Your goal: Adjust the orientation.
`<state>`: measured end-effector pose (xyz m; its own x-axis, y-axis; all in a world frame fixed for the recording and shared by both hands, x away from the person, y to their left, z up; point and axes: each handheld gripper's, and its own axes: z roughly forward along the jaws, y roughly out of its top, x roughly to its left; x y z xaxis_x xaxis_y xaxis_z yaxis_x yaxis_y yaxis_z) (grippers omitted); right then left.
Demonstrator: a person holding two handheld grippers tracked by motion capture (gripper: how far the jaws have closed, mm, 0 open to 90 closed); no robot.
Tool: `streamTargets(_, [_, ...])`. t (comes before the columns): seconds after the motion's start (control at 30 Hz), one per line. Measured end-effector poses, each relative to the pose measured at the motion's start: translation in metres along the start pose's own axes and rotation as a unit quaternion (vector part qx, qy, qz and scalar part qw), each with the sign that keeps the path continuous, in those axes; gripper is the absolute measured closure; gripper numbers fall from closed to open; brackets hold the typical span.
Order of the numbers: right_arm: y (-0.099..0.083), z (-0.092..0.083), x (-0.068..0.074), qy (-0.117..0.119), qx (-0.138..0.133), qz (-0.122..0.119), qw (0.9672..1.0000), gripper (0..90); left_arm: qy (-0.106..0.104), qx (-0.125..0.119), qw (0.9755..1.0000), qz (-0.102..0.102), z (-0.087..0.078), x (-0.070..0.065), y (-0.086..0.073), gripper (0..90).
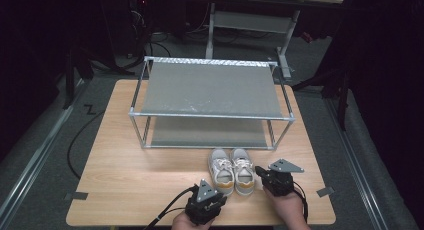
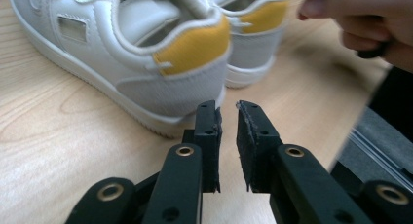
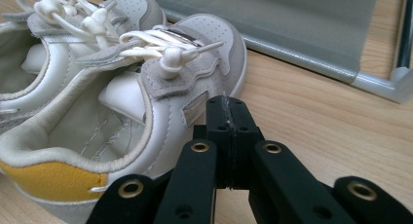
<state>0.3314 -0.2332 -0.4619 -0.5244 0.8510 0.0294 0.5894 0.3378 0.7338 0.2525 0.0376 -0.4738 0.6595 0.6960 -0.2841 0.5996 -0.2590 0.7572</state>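
Observation:
A pair of white and grey sneakers with yellow heel patches stands side by side near the table's front edge, toes toward the rack: the left shoe [image 1: 221, 171] and the right shoe [image 1: 243, 170]. My left gripper [image 1: 216, 194] sits just behind the left shoe's heel [image 2: 190, 48]. In the left gripper view its jaws [image 2: 228, 107] stand a narrow gap apart with nothing between them. My right gripper [image 1: 260, 171] lies beside the right shoe's outer side [image 3: 165, 102]. Its jaws [image 3: 228, 104] are pressed together, empty.
A two-tier metal rack [image 1: 210, 115] with grey fabric shelves stands on the wooden table [image 1: 125, 165] behind the shoes; its lower shelf [image 3: 292, 24] lies just past the toes. The person's right hand [image 2: 370, 19] is beyond the right shoe's heel.

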Motion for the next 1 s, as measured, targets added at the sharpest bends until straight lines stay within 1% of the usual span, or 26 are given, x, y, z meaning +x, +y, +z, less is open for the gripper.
streamTargets(0.03, [0.0,-0.001,-0.001,-0.001,-0.001,0.003,1.0,90.0,0.019,-0.008,0.9998,0.003,-0.006,0.004,-0.005,81.5])
streamTargets(0.07, [0.0,-0.002,-0.002,-0.002,-0.002,0.005,1.0,90.0,0.04,-0.011,0.9991,-0.005,-0.009,0.012,-0.009,84.9])
streamTargets(0.1, [-0.001,-0.002,-0.003,-0.002,-0.003,0.007,1.0,90.0,0.055,0.001,0.9981,-0.025,-0.008,0.024,-0.01,87.5])
streamTargets(0.13, [-0.001,-0.002,-0.004,-0.001,-0.002,0.008,1.0,90.0,0.07,0.006,0.9965,-0.045,-0.005,0.037,-0.008,88.5])
streamTargets(0.17, [-0.001,-0.001,-0.004,-0.001,0.0,0.009,1.0,90.0,0.089,0.004,0.9949,-0.047,-0.001,0.049,-0.002,88.7])
streamTargets(0.2, [-0.002,0.0,-0.005,0.0,0.002,0.01,1.0,90.0,0.101,0.012,0.9935,-0.05,0.005,0.059,0.004,88.8])
streamTargets(0.23, [-0.002,0.001,-0.004,0.002,0.005,0.01,0.9999,90.0,0.105,0.015,0.9925,-0.06,0.012,0.068,0.01,89.1])
streamTargets(0.27, [-0.002,0.001,-0.004,0.002,0.005,0.01,0.9999,90.0,0.104,0.015,0.9921,-0.068,0.018,0.073,0.016,89.1])
streamTargets(0.3, [-0.003,0.002,-0.003,0.002,0.007,0.009,0.9999,89.9,0.093,0.015,0.9924,-0.078,0.025,0.075,0.02,89.2])
streamTargets(0.33, [-0.003,0.002,-0.001,0.005,0.01,0.003,0.9999,90.0,0.076,0.02,0.9935,-0.083,0.031,0.074,0.024,89.8])
streamTargets(0.37, [-0.003,0.002,0.0,0.006,0.01,0.004,0.9999,90.0,0.062,0.017,0.9952,-0.073,0.038,0.068,0.026,90.0])
streamTargets(0.4, [-0.003,0.002,0.0,0.006,0.01,0.004,0.9999,90.0,0.062,0.017,0.9952,-0.073,0.038,0.068,0.026,90.0])
streamTargets(0.43, [-0.004,0.001,0.001,0.008,0.011,0.003,0.9999,90.0,0.061,0.008,0.9965,-0.056,0.042,0.069,0.027,90.0])
streamTargets(0.5, [-0.004,0.0,0.0,0.006,0.01,0.001,0.9999,90.0,0.062,0.012,0.9961,-0.061,0.044,0.067,0.029,90.0])
streamTargets(0.53, [-0.005,-0.001,-0.001,0.003,0.009,0.002,1.0,90.0,0.054,0.021,0.9954,-0.076,0.046,0.063,0.031,90.0])
streamTargets(0.57, [-0.008,-0.004,-0.005,-0.008,0.007,0.008,0.9999,90.0,0.056,0.027,0.9954,-0.073,0.049,0.06,0.034,90.0])
streamTargets(0.6, [-0.008,-0.004,-0.005,-0.008,0.007,0.008,0.9999,90.0,0.058,0.03,0.9956,-0.067,0.053,0.057,0.037,90.0])
streamTargets(0.63, [-0.01,-0.006,-0.009,-0.011,0.007,0.012,0.9999,90.0,0.056,0.029,0.9962,-0.06,0.058,0.055,0.04,90.0])
streamTargets(0.67, [-0.012,-0.009,-0.012,-0.013,0.006,0.016,0.9998,90.0,0.054,0.033,0.9961,-0.062,0.062,0.052,0.042,90.0])
streamTargets(0.7, [-0.017,-0.015,-0.019,-0.02,0.005,0.027,0.9994,90.0,0.047,0.034,0.9969,-0.053,0.07,0.046,0.047,90.0])
streamTargets(0.73, [-0.017,-0.015,-0.019,-0.02,0.005,0.027,0.9994,90.0,0.047,0.034,0.9969,-0.053,0.07,0.046,0.047,90.0])
streamTargets(0.77, [-0.021,-0.02,-0.026,-0.024,0.005,0.04,0.9989,90.0,0.044,0.035,0.9971,-0.05,0.073,0.043,0.049,90.0])
streamTargets(0.83, [-0.022,-0.022,-0.028,-0.024,0.004,0.044,0.9987,90.0,0.044,0.038,0.9973,-0.045,0.077,0.04,0.052,90.0])
streamTargets(0.87, [-0.023,-0.023,-0.03,-0.024,0.004,0.049,0.9985,90.0,0.041,0.039,0.9973,-0.046,0.077,0.04,0.053,90.0])
streamTargets(0.93, [-0.024,-0.024,-0.031,-0.023,0.004,0.049,0.9985,90.0,0.041,0.041,0.9973,-0.043,0.077,0.042,0.053,89.1])
streamTargets(1.0, [-0.023,-0.024,-0.03,-0.026,0.004,0.046,0.9986,90.0,0.042,0.046,0.9973,-0.038,0.075,0.045,0.053,84.7])
